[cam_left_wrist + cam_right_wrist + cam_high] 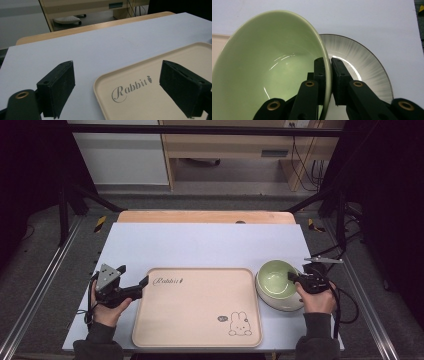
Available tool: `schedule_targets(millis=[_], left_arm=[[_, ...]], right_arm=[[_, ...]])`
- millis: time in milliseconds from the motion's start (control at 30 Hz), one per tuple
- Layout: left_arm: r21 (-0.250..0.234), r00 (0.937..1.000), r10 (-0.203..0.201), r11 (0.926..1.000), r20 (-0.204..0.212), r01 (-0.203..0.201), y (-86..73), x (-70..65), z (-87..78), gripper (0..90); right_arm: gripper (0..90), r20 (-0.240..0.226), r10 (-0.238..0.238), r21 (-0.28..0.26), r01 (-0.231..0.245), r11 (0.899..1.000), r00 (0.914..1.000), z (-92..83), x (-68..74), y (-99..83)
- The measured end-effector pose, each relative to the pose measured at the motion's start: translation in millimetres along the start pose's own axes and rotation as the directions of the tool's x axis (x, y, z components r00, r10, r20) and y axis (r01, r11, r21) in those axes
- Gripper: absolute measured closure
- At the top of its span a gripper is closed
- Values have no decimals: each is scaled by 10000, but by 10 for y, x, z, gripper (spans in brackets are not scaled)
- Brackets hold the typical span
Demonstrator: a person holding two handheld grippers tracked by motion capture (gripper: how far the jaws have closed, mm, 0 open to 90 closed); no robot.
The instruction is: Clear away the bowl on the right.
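The right gripper [329, 75] pinches the green bowl's [269, 62] rim, tilting it off the plate [364, 67], the tray [200, 307] lying to its left beside the open left gripper [142, 285].

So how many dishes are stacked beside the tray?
2: a pale green ceramic bowl, its rim pinched by the right gripper, and under it a white bowl with grey streaks. Another below may be hidden.
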State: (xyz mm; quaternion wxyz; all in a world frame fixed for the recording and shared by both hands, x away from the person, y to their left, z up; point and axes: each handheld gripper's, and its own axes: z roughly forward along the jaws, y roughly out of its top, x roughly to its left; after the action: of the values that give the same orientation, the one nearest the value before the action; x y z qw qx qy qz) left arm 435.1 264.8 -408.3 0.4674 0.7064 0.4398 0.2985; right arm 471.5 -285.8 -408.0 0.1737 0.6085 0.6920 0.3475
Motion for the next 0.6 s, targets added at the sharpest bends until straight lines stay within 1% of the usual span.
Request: schedule_targets(millis=[133, 167, 367, 500, 567, 600], left_arm=[[0, 10000, 13, 10000, 14, -13, 0, -4, 2, 123], [-3, 10000, 10, 10000, 22, -10, 0, -5, 2, 123], [-27, 10000, 18, 10000, 49, -18, 1, -11, 1, 123], [-27, 10000, 23, 10000, 61, -23, 1, -11, 3, 122], [-28, 10000, 26, 10000, 67, -26, 1, -10, 2, 123], [-32, 10000, 18, 10000, 71, -18, 1, -10, 0, 122]], right_arm=[[833, -163, -147, -128, 145, 9998, 9998, -32, 43, 18], [832, -229, -116, -146, 113, 9998, 9997, -40, 61, 23], [832, -369, -478, -342, 465, 9983, 9982, -88, 168, 50], [832, -626, -731, -454, 704, 9965, 9954, -117, 242, 69], [832, -763, -739, -481, 704, 9964, 9943, -132, 290, 79], [832, -826, -831, -523, 790, 9955, 9931, -138, 307, 84]])
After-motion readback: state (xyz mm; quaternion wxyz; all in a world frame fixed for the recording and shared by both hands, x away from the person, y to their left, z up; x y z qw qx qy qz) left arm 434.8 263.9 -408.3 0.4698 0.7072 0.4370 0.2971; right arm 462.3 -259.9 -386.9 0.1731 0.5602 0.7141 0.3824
